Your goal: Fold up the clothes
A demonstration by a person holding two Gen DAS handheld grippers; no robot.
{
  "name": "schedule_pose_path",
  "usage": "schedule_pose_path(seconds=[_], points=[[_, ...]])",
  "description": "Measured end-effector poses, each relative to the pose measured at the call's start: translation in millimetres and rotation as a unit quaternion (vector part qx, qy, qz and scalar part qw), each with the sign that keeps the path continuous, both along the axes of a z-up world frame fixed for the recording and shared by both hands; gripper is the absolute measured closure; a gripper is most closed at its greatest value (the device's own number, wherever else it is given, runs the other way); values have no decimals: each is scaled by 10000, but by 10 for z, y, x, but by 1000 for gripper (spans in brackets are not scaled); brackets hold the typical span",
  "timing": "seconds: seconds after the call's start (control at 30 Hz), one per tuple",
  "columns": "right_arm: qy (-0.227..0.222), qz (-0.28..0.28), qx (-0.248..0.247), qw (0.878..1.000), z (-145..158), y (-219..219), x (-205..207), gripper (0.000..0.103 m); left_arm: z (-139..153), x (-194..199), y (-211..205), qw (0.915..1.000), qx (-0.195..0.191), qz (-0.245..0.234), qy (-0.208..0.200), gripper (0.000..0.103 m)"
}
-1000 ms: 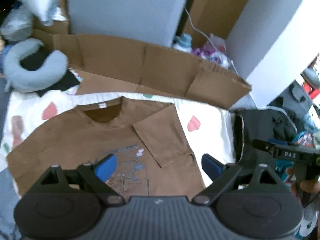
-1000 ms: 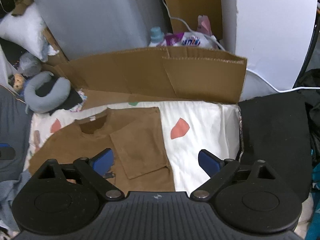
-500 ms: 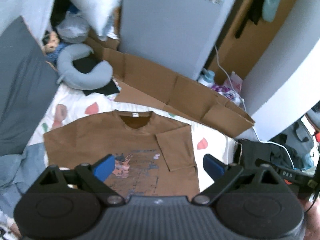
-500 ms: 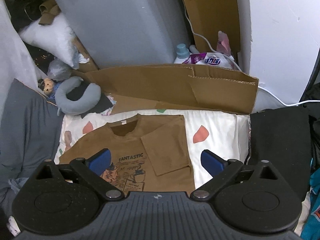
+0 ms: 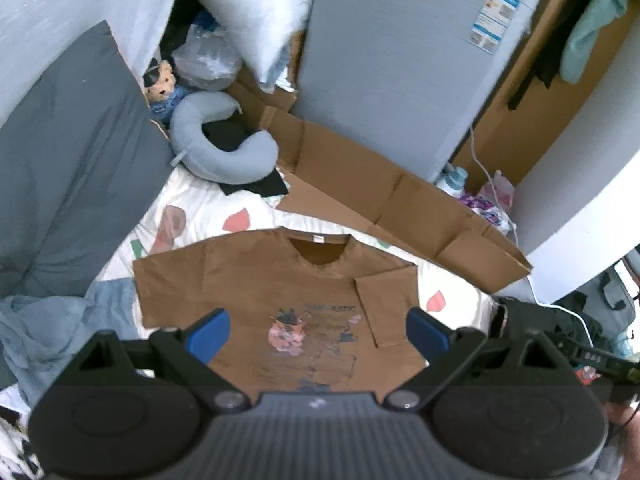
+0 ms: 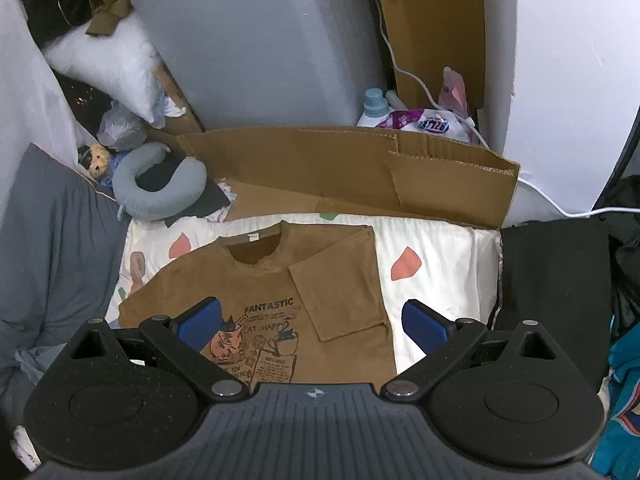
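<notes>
Right wrist view: my right gripper (image 6: 314,330) has its blue fingers (image 6: 199,324) spread wide, grasping nothing.
Left gripper (image 5: 318,330): I see it released too, fingers apart above the cloth.
Brown T-shirt (image 6: 256,280): soft, flat on the bed sheet (image 6: 440,256), right sleeve folded inward, cat print showing.
Beyond: creased cardboard (image 6: 340,168), grey neck pillow (image 6: 160,196), smooth grey appliance (image 6: 256,40).

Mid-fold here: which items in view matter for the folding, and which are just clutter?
Job:
brown printed T-shirt, one sleeve folded in
open left gripper
open right gripper
white patterned bedsheet underneath

Clutter:
grey U-shaped neck pillow
flattened brown cardboard
small teddy bear
white pillow
black cloth
</notes>
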State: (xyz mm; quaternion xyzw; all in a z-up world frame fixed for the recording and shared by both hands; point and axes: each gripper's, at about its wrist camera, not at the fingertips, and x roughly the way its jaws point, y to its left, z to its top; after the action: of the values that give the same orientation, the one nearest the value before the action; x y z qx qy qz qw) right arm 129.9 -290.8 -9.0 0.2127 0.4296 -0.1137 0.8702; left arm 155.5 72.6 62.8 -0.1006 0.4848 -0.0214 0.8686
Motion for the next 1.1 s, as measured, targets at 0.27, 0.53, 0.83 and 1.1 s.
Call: schedule_pose_path(seconds=[0.27,0.53,0.83,1.1], points=[[62,187,-231,9995,-29,430,358,4,-328,59,568,9999,16,53,104,7],[-7,515,-307,9982,-377,1010,805,4,-931,222,1120,9997,25,44,218,7],[-343,864,-180,9955,-1188,1801,1395,4,-1751,548,1662,9996,116,225,115,7],[-628,1097,54,9920,-2281,2588,1973,4,-2701,843,2118,9971,64,730,215,14]])
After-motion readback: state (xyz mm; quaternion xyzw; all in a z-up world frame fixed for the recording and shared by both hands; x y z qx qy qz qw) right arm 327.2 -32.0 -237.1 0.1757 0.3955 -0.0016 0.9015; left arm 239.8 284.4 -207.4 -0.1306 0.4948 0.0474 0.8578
